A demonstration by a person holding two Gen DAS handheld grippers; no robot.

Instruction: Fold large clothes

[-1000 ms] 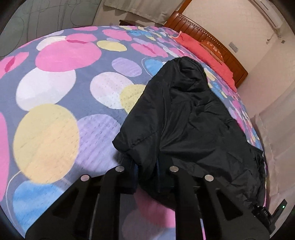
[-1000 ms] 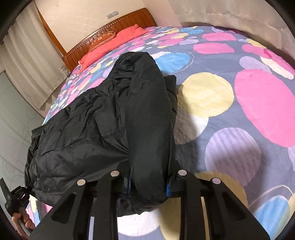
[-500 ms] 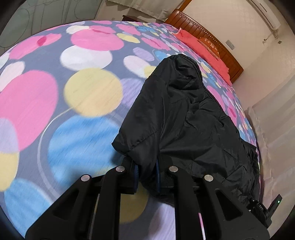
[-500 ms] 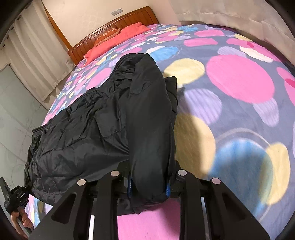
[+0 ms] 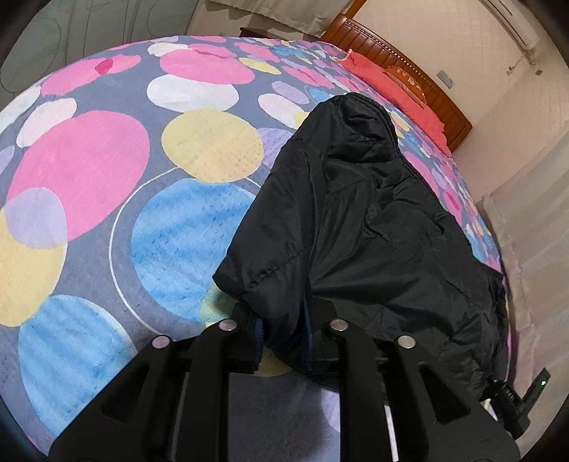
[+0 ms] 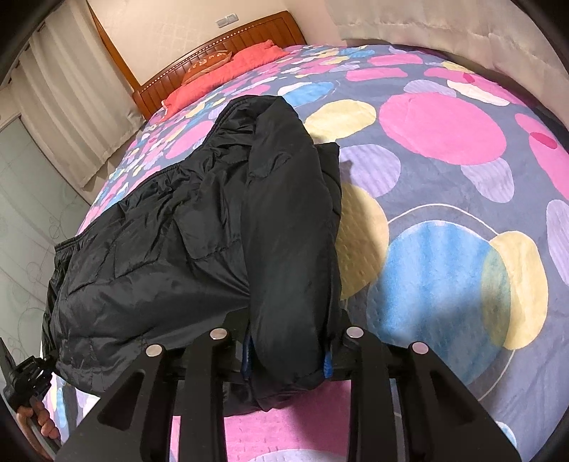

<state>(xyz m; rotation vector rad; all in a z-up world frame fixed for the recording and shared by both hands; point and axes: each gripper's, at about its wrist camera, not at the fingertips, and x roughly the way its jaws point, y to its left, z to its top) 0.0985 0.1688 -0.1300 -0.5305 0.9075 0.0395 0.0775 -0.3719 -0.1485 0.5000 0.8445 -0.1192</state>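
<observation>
Both wrist views look steeply down along their fingers, close over the bed (image 5: 89, 170). Shared: black jacket (image 5: 355, 220), (image 6: 213, 231), headboard (image 6: 227, 46), red pillows (image 5: 398, 92).

Black jacket (image 6: 277, 248) between opening right gripper (image 6: 287, 350) jaws

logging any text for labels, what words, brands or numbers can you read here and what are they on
Orange cushion at the headboard: pale lettering, too blurred to read.
Black jacket: no label or print visible.
Bedspread: coloured circles only, no text.
Nothing else bears readable text.
</observation>
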